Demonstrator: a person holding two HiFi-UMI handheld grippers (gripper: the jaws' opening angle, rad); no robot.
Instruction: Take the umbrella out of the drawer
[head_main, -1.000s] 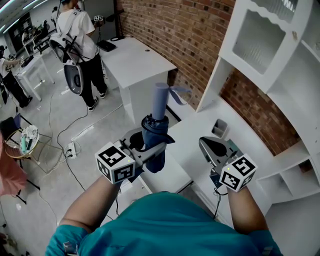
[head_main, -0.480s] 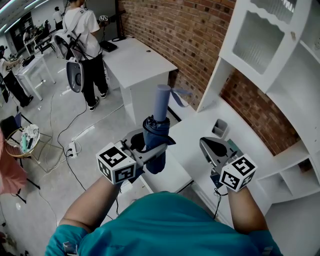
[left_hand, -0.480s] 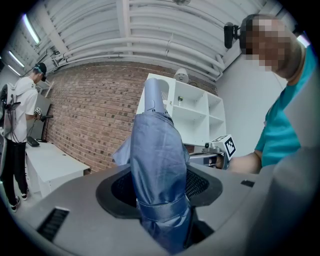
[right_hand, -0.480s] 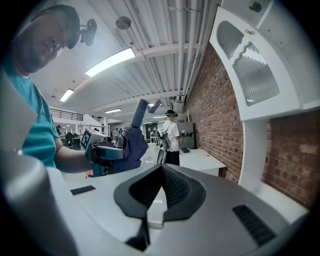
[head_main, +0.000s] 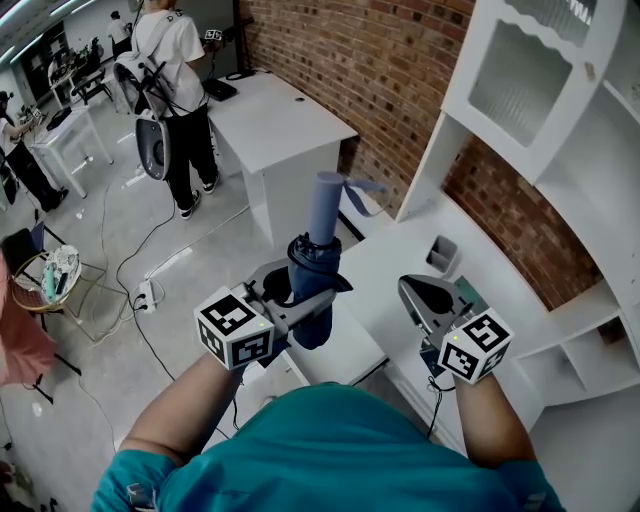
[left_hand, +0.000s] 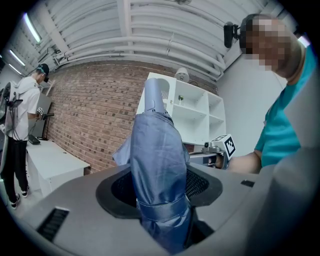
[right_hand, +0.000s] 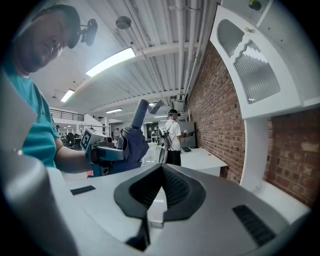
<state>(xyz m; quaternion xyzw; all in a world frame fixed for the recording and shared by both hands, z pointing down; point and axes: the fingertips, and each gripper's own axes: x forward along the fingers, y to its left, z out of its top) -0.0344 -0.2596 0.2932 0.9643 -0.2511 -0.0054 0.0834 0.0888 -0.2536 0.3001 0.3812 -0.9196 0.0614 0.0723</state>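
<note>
A folded blue umbrella (head_main: 314, 275) stands upright, its paler handle end (head_main: 326, 203) pointing up. My left gripper (head_main: 306, 300) is shut on its bundled cloth just above the strap; in the left gripper view the umbrella (left_hand: 157, 160) fills the gap between the jaws. It hangs in the air over the front edge of the white desk (head_main: 395, 265). My right gripper (head_main: 421, 296) hovers to the right over the desk, shut with nothing in it. The right gripper view shows its pads (right_hand: 150, 187) meeting, with the umbrella (right_hand: 131, 144) off to the left.
A white shelf cabinet (head_main: 560, 110) stands on the desk against the brick wall (head_main: 370, 60). A small grey box (head_main: 440, 255) sits on the desk beyond my right gripper. Another white table (head_main: 275, 115) and a standing person (head_main: 175, 80) are at the back left.
The umbrella and both grippers keep their places. Only the person at the back has shifted a little.
</note>
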